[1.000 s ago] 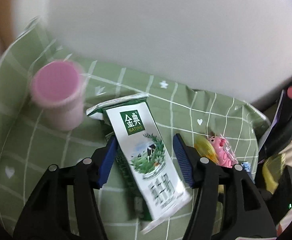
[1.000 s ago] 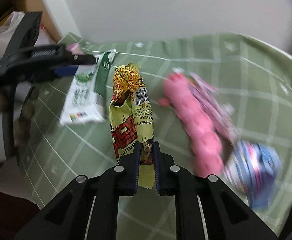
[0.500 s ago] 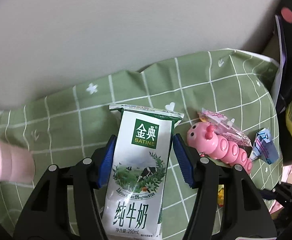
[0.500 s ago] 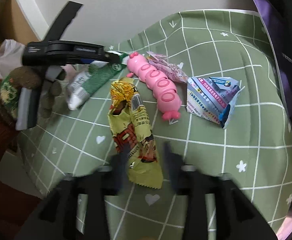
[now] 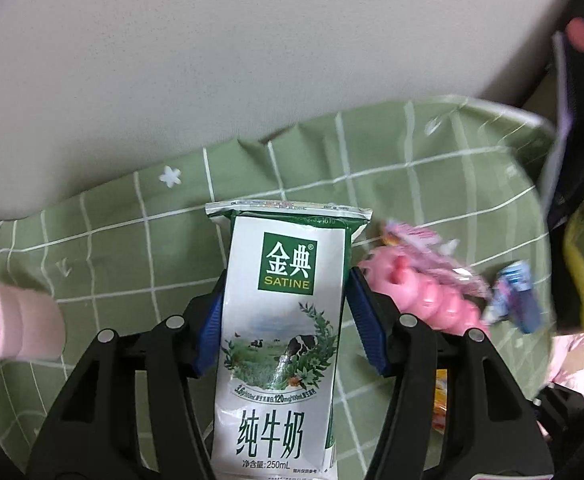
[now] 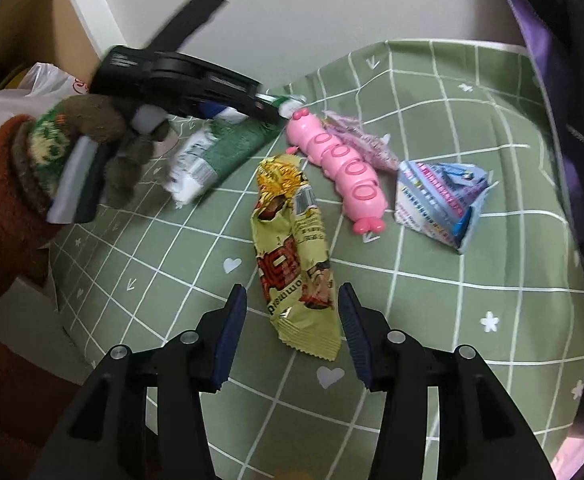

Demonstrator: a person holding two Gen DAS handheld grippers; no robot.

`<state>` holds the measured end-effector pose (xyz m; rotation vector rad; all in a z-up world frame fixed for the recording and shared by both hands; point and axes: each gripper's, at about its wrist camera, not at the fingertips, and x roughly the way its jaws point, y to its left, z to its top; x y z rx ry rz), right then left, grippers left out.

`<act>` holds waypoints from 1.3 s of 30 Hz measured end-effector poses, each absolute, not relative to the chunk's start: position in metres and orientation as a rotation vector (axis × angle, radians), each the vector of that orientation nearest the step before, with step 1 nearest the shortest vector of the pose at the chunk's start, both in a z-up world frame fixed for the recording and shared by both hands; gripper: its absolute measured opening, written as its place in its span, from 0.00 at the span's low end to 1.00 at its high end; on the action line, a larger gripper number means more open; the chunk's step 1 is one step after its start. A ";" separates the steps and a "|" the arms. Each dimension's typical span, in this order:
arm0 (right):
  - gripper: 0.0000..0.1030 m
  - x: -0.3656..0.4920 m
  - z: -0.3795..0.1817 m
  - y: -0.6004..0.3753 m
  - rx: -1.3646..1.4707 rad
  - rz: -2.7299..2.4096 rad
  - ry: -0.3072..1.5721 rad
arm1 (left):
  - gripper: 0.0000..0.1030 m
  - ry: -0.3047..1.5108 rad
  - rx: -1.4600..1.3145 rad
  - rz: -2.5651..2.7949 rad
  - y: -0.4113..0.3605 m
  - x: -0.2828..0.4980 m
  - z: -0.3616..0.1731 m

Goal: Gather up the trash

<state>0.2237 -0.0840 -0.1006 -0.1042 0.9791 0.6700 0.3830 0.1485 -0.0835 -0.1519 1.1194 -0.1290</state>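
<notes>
A white and green milk carton [image 5: 284, 320] sits between the blue pads of my left gripper [image 5: 287, 276], which is shut on it. From the right wrist view, the carton [image 6: 220, 152] hangs tilted in that gripper [image 6: 280, 114] above the cloth, and a gloved hand [image 6: 104, 128] holds the gripper. A yellow snack wrapper [image 6: 292, 248] lies flat on the green checked cloth [image 6: 471, 320]. Its near end lies between the fingers of my open right gripper [image 6: 292, 288], and the pads do not touch it.
A pink caterpillar toy [image 6: 343, 164], a pink clear wrapper [image 6: 363, 140] and a blue-white triangular carton [image 6: 439, 200] lie beyond the snack wrapper. A pink cup [image 5: 16, 324] lies on its side at the cloth's left. A white plastic bag [image 6: 20, 92] and a cardboard box [image 6: 32, 32] stand at far left.
My right gripper has opened and let go of the yellow wrapper, which now lies on the cloth. My left gripper has swung round with the milk carton still in it.
</notes>
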 end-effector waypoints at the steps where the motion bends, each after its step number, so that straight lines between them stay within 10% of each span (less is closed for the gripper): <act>1: 0.43 0.224 -0.100 -0.085 -0.102 0.664 0.974 | 0.52 1.093 -0.170 -0.135 0.151 0.376 -0.075; 11: 0.43 0.224 -0.091 -0.085 -0.121 0.603 0.919 | 0.52 0.747 -0.388 -0.169 0.157 0.285 -0.021; 19: 0.43 0.242 -0.108 -0.080 -0.040 0.621 0.977 | 0.52 0.913 -0.309 -0.181 0.134 0.290 -0.051; 25: 0.16 0.247 -0.122 -0.075 -0.037 0.639 1.034 | 0.52 0.923 -0.260 -0.201 0.121 0.286 -0.055; 39: 0.15 0.222 -0.088 -0.127 -0.003 0.495 0.943 | 0.53 1.128 -0.238 -0.243 0.111 0.290 -0.102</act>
